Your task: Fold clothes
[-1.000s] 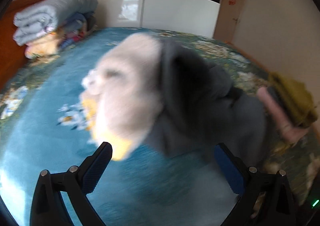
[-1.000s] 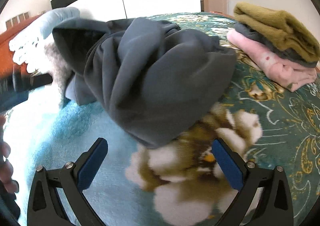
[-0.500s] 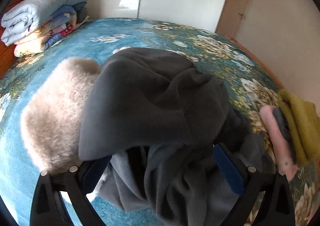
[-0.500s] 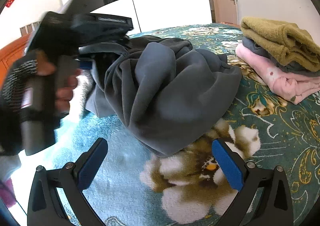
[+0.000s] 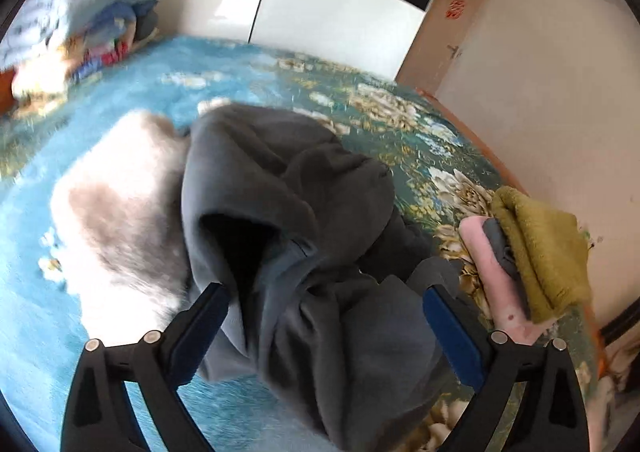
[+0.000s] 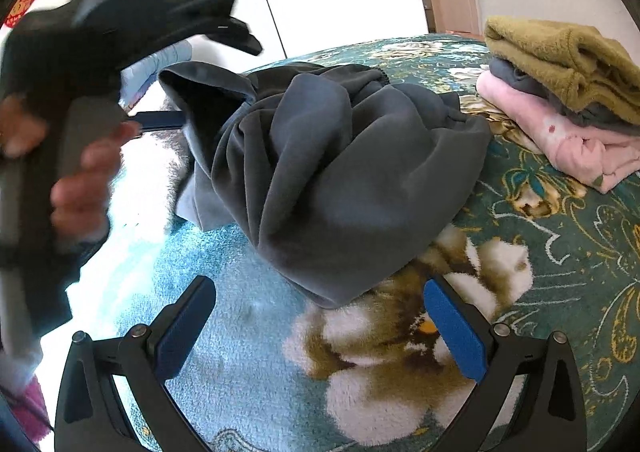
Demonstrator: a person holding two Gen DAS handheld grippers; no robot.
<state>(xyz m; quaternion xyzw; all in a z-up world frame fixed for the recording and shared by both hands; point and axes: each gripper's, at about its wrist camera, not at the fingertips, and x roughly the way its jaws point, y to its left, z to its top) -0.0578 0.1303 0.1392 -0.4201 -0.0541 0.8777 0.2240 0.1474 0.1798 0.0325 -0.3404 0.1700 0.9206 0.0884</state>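
Note:
A crumpled dark grey hoodie (image 5: 312,252) lies in a heap on the bed; it also shows in the right wrist view (image 6: 340,180). A pale fluffy garment (image 5: 120,220) lies beside it on its left. My left gripper (image 5: 324,316) is open, its jaws spread on either side of the hoodie's near folds, holding nothing. In the right wrist view the left gripper's body, in a hand, is blurred at the left, one blue finger (image 6: 160,119) reaching to the hoodie. My right gripper (image 6: 320,316) is open and empty just in front of the hoodie's lower edge.
A stack of folded clothes, olive (image 5: 548,248) over grey and pink, sits at the bed's right side; it also shows in the right wrist view (image 6: 568,92). Folded quilts (image 5: 80,24) are piled at the far left. A floral teal blanket (image 6: 560,252) covers the bed. White wardrobe behind.
My left gripper has come in over the hoodie and now straddles its near folds, still open. The hoodie heap has shifted slightly. My right gripper has stayed almost in place.

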